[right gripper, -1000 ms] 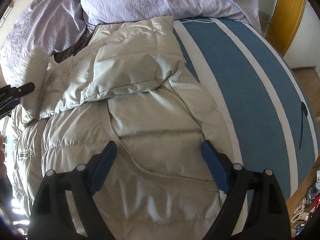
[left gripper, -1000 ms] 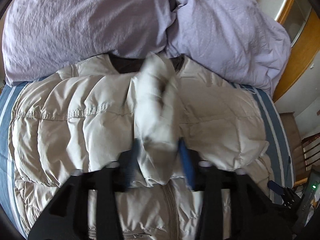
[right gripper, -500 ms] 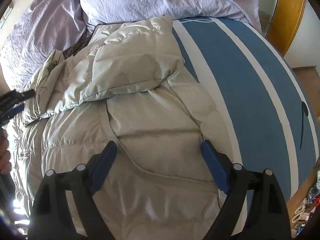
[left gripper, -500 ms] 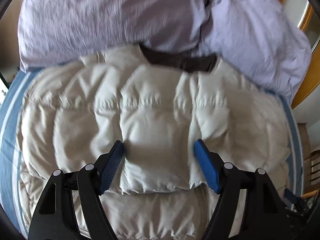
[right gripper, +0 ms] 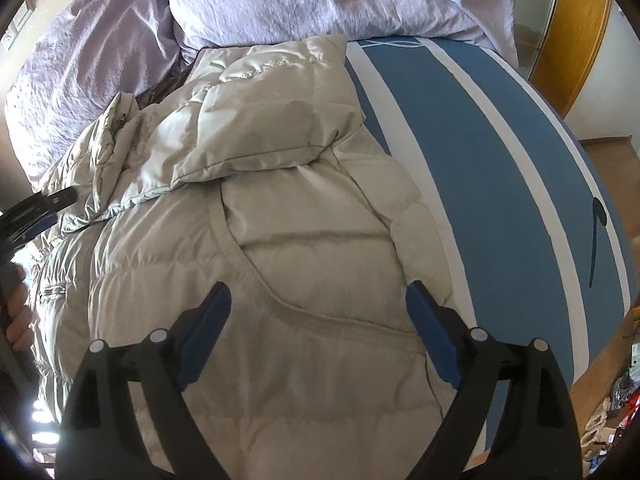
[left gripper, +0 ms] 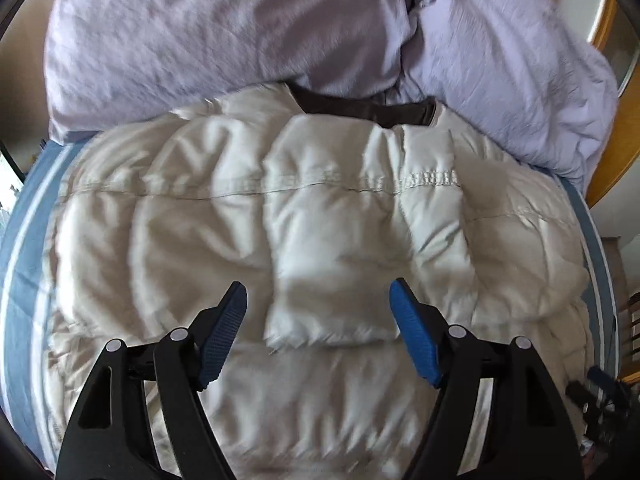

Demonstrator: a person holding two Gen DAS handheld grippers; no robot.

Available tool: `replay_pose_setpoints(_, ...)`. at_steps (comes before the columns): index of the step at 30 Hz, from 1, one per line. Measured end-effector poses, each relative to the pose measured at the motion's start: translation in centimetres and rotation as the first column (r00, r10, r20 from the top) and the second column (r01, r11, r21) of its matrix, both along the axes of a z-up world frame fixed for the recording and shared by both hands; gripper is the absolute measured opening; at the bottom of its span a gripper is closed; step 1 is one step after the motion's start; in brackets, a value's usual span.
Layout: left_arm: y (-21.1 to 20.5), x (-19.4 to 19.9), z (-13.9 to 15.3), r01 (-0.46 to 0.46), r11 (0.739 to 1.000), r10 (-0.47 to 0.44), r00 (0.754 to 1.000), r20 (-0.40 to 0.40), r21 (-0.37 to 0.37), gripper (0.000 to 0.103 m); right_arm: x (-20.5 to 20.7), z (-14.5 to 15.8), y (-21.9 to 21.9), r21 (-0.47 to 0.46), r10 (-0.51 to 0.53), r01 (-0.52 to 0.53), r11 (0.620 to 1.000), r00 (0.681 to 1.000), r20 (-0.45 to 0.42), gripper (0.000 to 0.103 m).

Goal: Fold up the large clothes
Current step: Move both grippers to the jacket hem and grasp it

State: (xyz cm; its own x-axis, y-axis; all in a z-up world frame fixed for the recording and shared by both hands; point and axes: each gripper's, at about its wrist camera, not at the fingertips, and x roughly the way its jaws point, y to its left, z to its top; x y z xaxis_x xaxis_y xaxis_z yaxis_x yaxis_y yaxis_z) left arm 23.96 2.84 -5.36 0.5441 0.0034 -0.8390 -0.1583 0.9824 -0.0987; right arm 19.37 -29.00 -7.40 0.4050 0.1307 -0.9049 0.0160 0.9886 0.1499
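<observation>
Your left gripper (left gripper: 318,312) has let the sleeve (left gripper: 336,248) go; it now lies folded across the jacket (right gripper: 280,280) on the bed (right gripper: 500,160). Both sleeves look folded in, so the body fold likely comes next. Left and right gripper (right gripper: 318,320) fingers stand apart, empty.

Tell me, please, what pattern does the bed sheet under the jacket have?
The bed sheet is blue with white stripes. It shows best in the right wrist view, beside the beige jacket.

Both hand-held grippers point steeply downward with jaws spread wide and empty: the left hand-held gripper (left gripper: 318,308) and the right hand-held gripper (right gripper: 318,308).
</observation>
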Motion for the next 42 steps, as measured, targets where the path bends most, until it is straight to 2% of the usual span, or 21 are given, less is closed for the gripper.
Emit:
replay_pose_setpoints(7,4.8,-7.2,1.4,0.015,0.998,-0.018,0.999,0.042,0.061,0.077,-2.0,0.0,0.0,-0.019,0.021,-0.021,1.000,1.000,-0.018,0.091)
replay_pose_setpoints(17,12.4,-15.8,-0.5,-0.073,0.995,0.076,0.996,-0.037,0.069,0.077,-5.8,-0.8,-3.1,-0.009,-0.001,0.000,1.000,0.996,-0.094,0.091)
replay_pose_setpoints(22,15.1,-18.9,-1.8,-0.121,0.992,0.124,0.989,-0.078,0.047,0.077,-7.4,-1.6,-4.7,-0.011,-0.026,0.024,1.000,0.992,-0.127,0.091)
replay_pose_setpoints(25,16.0,-20.1,-2.5,-0.141,0.990,0.141,0.986,-0.094,0.008,0.077,-8.4,-1.9,-5.5,-0.017,-0.055,0.053,0.998,0.989,-0.136,0.091)
replay_pose_setpoints(37,16.4,-21.8,-4.7,-0.135,0.982,0.119,0.985,-0.124,-0.132,0.076,-9.8,-3.6,-7.3,0.085,-0.064,0.080,0.993,0.983,-0.175,0.091)
replay_pose_setpoints(39,16.4,-21.8,-4.6,-0.129,0.982,0.113,0.986,-0.119,-0.136,0.074,-9.8,-3.6,-7.1,0.083,-0.056,0.071,0.994,0.984,-0.170,0.086)
replay_pose_setpoints(41,16.3,-22.1,-4.6,-0.122,0.982,0.106,0.988,-0.115,-0.147,0.069,-10.1,-3.4,-7.2,0.096,-0.040,0.056,0.994,0.986,-0.161,0.075)
replay_pose_setpoints(42,16.3,-22.1,-4.6,-0.118,0.981,0.100,0.988,-0.115,-0.156,0.065,-10.2,-3.2,-7.2,0.109,-0.031,0.049,0.993,0.987,-0.160,0.067)
